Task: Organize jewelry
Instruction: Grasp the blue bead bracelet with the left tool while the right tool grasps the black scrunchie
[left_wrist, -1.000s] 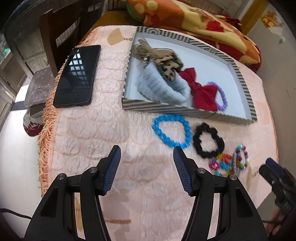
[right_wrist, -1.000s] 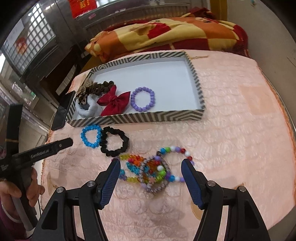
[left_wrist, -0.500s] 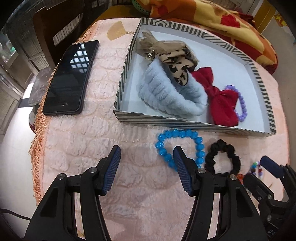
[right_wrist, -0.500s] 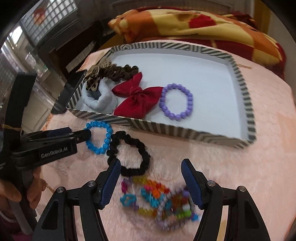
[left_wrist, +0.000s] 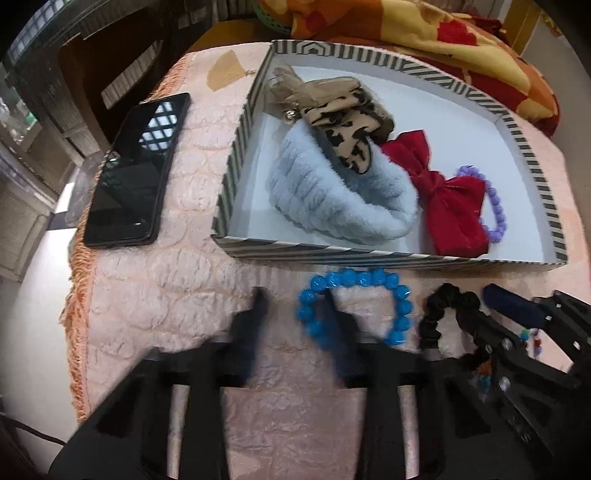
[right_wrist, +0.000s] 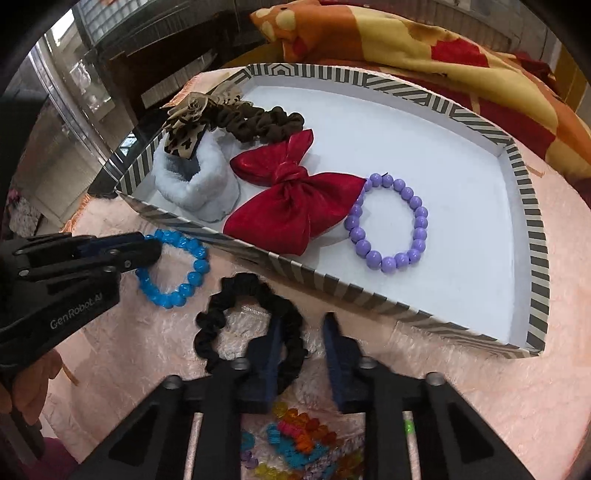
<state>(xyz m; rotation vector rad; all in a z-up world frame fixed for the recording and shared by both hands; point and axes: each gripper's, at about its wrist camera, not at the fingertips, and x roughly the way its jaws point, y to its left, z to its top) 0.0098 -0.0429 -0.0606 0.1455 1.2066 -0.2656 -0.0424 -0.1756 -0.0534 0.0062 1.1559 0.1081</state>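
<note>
A blue bead bracelet (left_wrist: 402, 314) and a black scrunchie (left_wrist: 450, 299) lie on the pink cloth just in front of the striped box (left_wrist: 369, 258). My left gripper (left_wrist: 293, 306) is blurred, its jaws closing around the bracelet's left side, with a gap still showing beside the beads. In the right wrist view my right gripper (right_wrist: 301, 332) is closing over the right side of the scrunchie (right_wrist: 240, 284), one finger inside the ring and one outside, not pressing. The left gripper (right_wrist: 157, 247) reaches the blue bracelet (right_wrist: 195, 266) from the left.
The box (right_wrist: 332, 284) holds a red bow (right_wrist: 291, 199), a purple bracelet (right_wrist: 417, 221), a fluffy pale scrunchie (left_wrist: 332, 199) and brown hair pieces. Colourful beads (right_wrist: 295, 439) lie under my right gripper. A phone (left_wrist: 136, 173) lies left; a patterned blanket (left_wrist: 443, 29) behind.
Both grippers dropped closer to the cloth and their jaws narrowed. The left now straddles the blue bracelet. The right shifted from the colourful beads to the black scrunchie.
</note>
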